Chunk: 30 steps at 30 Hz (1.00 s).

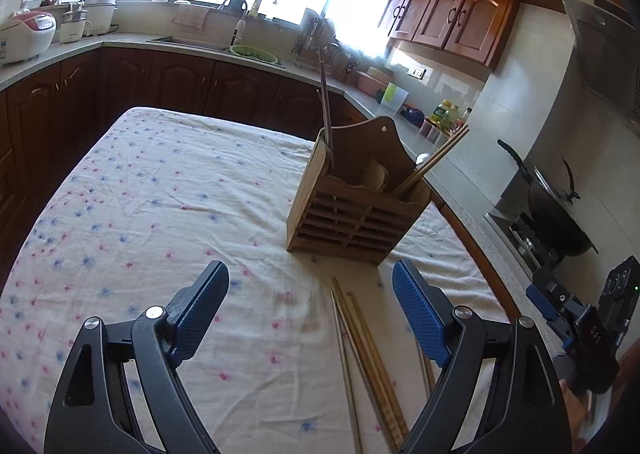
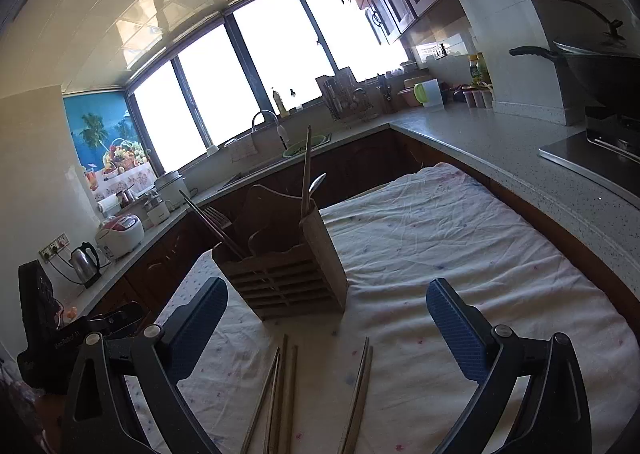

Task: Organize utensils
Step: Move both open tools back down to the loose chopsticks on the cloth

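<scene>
Bright windows and wooden cabinets are seen behind a counter [image 1: 160,181] covered with a white cloth dotted with pink and blue flowers. On this cloth a slatted wooden utensil holder [image 1: 352,209] is stood upright, toward the far right part of the surface in the left wrist view. Inside it, a dark pair of chopsticks [image 1: 326,109] is leaned up from the left compartment, and a lighter wooden pair [image 1: 436,161] is slanted out of the right one. From the right wrist view a spoon [image 2: 316,185] and a fork [image 2: 216,217] are also seen rising from the holder [image 2: 288,262].

Loose chopsticks [image 1: 360,366] are laid flat on the cloth in front of the holder, just short of its base; in the right wrist view they are shown as one group [image 2: 276,394] to the left and a separate pair [image 2: 358,394] to the right.

The left tool [image 1: 310,310] is held above the cloth with its blue pads spread wide and nothing between them; the loose chopsticks lie beneath the gap, nearer the right pad. The right tool [image 2: 326,324] is likewise spread wide and unloaded, aimed at the holder, with the loose chopsticks below it. Part of the right tool is also glimpsed at the right edge of the left wrist view.
</scene>
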{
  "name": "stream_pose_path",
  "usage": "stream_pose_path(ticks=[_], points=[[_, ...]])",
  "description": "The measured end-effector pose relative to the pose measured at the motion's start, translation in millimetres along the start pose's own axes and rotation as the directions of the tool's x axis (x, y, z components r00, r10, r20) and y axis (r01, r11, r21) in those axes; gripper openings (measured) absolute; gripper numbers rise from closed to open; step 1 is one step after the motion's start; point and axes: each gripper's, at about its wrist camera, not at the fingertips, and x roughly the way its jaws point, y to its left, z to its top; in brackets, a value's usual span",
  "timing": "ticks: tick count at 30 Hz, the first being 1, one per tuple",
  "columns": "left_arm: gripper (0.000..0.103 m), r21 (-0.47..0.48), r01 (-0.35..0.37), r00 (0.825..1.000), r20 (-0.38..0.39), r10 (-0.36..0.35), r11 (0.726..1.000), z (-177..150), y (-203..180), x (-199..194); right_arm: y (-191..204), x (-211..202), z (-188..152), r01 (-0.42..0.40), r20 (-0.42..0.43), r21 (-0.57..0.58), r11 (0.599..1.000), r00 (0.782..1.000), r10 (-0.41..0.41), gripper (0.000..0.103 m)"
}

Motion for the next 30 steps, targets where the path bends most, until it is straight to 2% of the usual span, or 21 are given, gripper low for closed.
stream_pose_path(ticks=[11, 22, 25, 28, 30], points=[[0.086, 0.029, -0.019, 0.995, -0.097, 0.022, 0.999, -29, -2, 18, -15, 0, -28, 0.048, -0.079, 0.010, 0.999, 0.996, -0.047, 0.101], [0.086, 0.087, -0.045, 0.984, -0.167, 0.060, 0.995, -37, -12, 39, -22, 17, -38, 0.094, -0.156, -0.016, 0.995, 0.983, -0.096, 0.098], [0.086, 0.105, -0.054, 0.978, -0.193, 0.073, 0.993, -39, -13, 46, -21, 23, -41, 0.100, -0.184, -0.029, 0.995, 0.977, -0.103, 0.090], [0.086, 0.135, -0.063, 0.968, -0.231, 0.093, 0.989, -44, -17, 56, -21, 30, -45, 0.107, -0.220, -0.041, 0.993, 0.969, -0.113, 0.078], [0.086, 0.161, -0.066, 0.959, -0.262, 0.107, 0.985, -48, -21, 64, -21, 36, -48, 0.111, -0.246, -0.050, 0.993, 0.962, -0.120, 0.066]])
